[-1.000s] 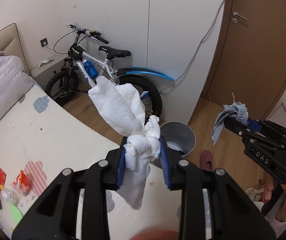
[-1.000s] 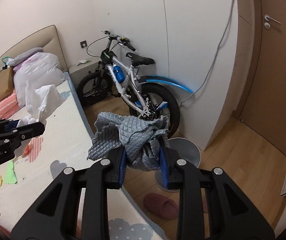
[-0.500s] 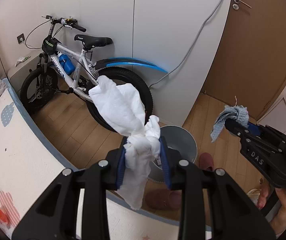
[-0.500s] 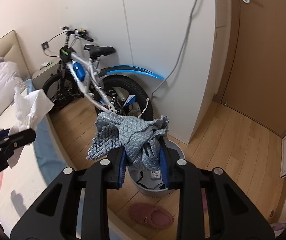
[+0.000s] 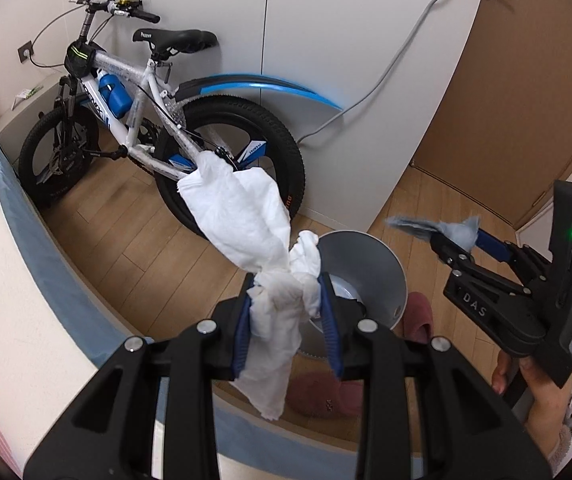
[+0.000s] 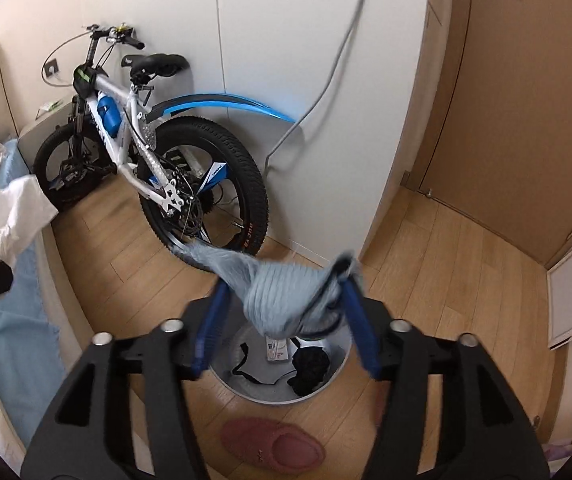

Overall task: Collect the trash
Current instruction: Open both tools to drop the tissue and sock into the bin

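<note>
Right gripper [image 6: 286,320]: its jaws have just been opening and now stand wide. The grey cloth [image 6: 282,292] is between them but they do not squeeze it any more. One corner of it looks caught on the right pad; I cannot tell for sure.
Grey cloth: it is blurry and sagging, right above the bin [image 6: 338,368]. I think it is starting to drop in.
Left gripper [image 5: 286,320]: its blue pads are pressed on the white tissue [image 5: 246,216], with a small gap kept open by the wad.
White tissue: it is bunched at the pads. One end sticks up, and one end hangs down. It is near the bin but more over the bin's near edge than over the middle.
Bin: it is grey and round and stands on the wood floor, by the back wheel of the bike [image 5: 126,92]. A pink slipper [image 6: 274,444] lies just beside it.
Inside the bin: there is a black lump, a black strap and a small paper. So some trash is in.
Done: both pieces are carried over to the bin.
Left to do: the cloth has to fall all the way in. Then the tissue needs to go over the middle and be let go.
More trash elsewhere: I cannot tell from here.
</note>
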Demonstrator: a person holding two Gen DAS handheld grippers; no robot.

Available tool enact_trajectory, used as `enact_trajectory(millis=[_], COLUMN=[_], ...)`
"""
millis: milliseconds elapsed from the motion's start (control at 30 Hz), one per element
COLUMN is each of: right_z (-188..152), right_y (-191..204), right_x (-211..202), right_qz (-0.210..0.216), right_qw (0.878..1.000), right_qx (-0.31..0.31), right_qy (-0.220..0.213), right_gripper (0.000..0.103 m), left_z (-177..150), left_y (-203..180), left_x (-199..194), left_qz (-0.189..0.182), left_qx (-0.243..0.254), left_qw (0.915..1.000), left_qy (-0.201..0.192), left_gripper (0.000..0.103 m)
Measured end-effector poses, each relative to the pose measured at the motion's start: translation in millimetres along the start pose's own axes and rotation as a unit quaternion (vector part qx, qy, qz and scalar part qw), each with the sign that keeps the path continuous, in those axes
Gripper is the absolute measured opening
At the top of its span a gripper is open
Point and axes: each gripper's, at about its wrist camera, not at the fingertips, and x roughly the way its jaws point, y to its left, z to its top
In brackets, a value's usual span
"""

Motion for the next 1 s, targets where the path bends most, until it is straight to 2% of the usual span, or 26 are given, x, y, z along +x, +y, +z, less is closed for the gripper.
enact_trajectory(millis=[67,267,433,633,867,900,933,967,1000], right_z=[-1,-2,-1,-3,-10,-12,-13,-13,-14], right_y=[-6,-15,-27,-47,-87,-91,-94,-95,-95], right_x=[1,-5,-18,-28,-29,-29,-28,-26,-25], right_qz=[0.008,0.01,-0.011,-0.051,-0.062,-0.06,-0.057,-0.055,-0.052], right_qw=[1.0,0.999,0.999,0.997,0.993,0.992,0.992,0.992,0.992], right_qx=[0.015,0.029,0.039,0.044,0.097,0.105,0.11,0.112,0.113], right_qy=[-0.012,-0.021,-0.036,-0.037,-0.039,-0.038,-0.037,-0.036,-0.035], right_gripper=[0.071,0.071,0.071,0.071,0.071,0.071,0.071,0.071,0.071], left_z=[0,2,11,16,29,31,34,36,38], left_y=[-2,-19,-37,-68,-98,-101,-104,-106,-109], left_x=[6,18,32,53,83,88,92,96,97], left_qz=[-0.002,-0.003,-0.01,-0.04,-0.07,-0.07,-0.07,-0.068,-0.068], left_qx=[0.001,0.025,0.048,0.078,0.103,0.101,0.102,0.104,0.105], left_qw=[1.0,0.9995,0.9985,0.9954,0.9913,0.9912,0.9911,0.991,0.991], left_qy=[0.006,0.017,0.024,0.04,0.045,0.048,0.05,0.049,0.047], left_gripper=[0.031,0.031,0.031,0.031,0.034,0.036,0.046,0.062,0.071])
